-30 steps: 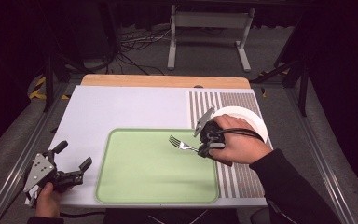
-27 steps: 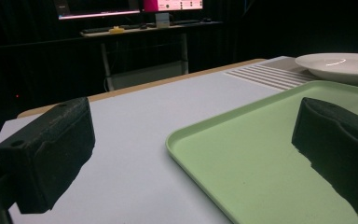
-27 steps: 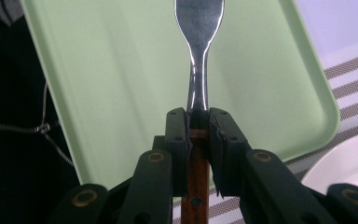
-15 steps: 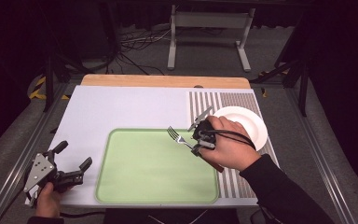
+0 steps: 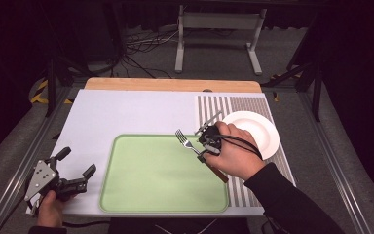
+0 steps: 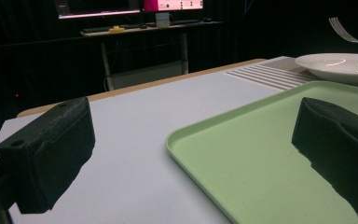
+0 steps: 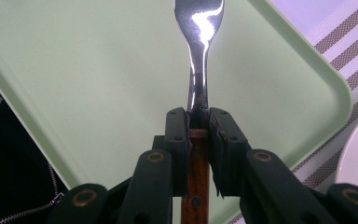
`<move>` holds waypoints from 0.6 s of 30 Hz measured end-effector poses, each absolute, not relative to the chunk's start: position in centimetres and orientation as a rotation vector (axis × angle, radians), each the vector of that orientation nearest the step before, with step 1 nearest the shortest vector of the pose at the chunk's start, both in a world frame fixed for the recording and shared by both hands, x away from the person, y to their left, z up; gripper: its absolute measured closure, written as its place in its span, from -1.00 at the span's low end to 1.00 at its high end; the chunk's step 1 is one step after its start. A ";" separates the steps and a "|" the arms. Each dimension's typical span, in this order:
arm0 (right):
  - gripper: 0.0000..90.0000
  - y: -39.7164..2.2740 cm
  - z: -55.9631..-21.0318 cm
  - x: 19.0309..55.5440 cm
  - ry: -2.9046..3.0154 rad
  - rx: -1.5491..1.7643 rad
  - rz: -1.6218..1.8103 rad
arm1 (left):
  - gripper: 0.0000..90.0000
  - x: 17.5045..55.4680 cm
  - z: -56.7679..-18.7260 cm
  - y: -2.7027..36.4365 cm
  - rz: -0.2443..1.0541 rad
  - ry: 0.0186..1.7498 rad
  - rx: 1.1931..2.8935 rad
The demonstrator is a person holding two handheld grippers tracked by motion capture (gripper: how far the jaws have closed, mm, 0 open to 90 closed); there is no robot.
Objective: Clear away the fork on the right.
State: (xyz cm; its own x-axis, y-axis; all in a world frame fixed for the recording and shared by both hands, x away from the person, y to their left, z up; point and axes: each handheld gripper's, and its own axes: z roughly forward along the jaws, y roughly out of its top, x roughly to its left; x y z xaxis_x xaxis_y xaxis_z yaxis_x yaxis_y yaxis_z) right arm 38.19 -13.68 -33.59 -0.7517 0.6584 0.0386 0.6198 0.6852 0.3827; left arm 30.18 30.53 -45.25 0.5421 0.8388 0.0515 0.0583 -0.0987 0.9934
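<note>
The fork (image 5: 189,143) is held above the right part of the green tray (image 5: 146,195), its tines toward the far left and its wooden handle (image 5: 217,173) running back under the person's right hand (image 5: 236,153). No brand, label or readable writing shows on the fork, the tray, the white plate (image 5: 260,134) or the bench (image 5: 126,112); in the left gripper view a bright pink and white strip glows on a screen (image 6: 172,4) in the dark background, but any text on it is too small to read.

The high view gives the whole layout: the tray on the near middle of the pale mat, the plate on the striped mat (image 5: 246,109) to the right, and the left gripper (image 5: 73,170) held at the near left corner of the bench, well apart from the fork. The right gripper view shows what the high view cannot: the join where the steel neck (image 7: 198,70) meets the reddish-brown wooden handle, with a rivet in the wood, and the tray's rounded corner beneath. The left gripper view looks low across the bench, over the tray's raised rim toward the plate, with the fork tines (image 6: 349,30) seen high at the upper right.

The right gripper (image 7: 198,122) has its jaws closed tight on the fork, pinching it just where neck and handle meet. The left gripper's jaws stand wide apart, holding nothing; between them lie bare bench and the tray's near left corner.
</note>
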 end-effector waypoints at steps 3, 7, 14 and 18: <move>0.74 -13.4 -34.2 38.2 2.798 1.065 0.566 | -1.00 30.2 -45.3 30.5 0.786 0.794 1.546; 0.74 -13.3 -35.4 38.3 2.802 1.113 0.543 | -1.00 30.2 -45.3 30.5 0.785 0.796 1.546; 0.74 -13.2 -37.1 38.3 2.797 1.187 0.505 | -1.00 30.2 -45.3 30.5 0.784 0.793 1.546; 0.74 -13.1 -38.0 38.2 2.804 1.204 0.473 | -1.00 30.2 -45.3 30.5 0.784 0.794 1.547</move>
State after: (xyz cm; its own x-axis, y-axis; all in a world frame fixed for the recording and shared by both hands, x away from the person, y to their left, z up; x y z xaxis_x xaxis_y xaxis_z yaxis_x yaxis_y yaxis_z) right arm 38.21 -13.05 -38.04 -0.6946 0.7159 0.0709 0.6995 0.6491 0.2990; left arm 30.19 30.52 -45.26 0.5446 0.8372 0.0506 0.0611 -0.0998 0.9931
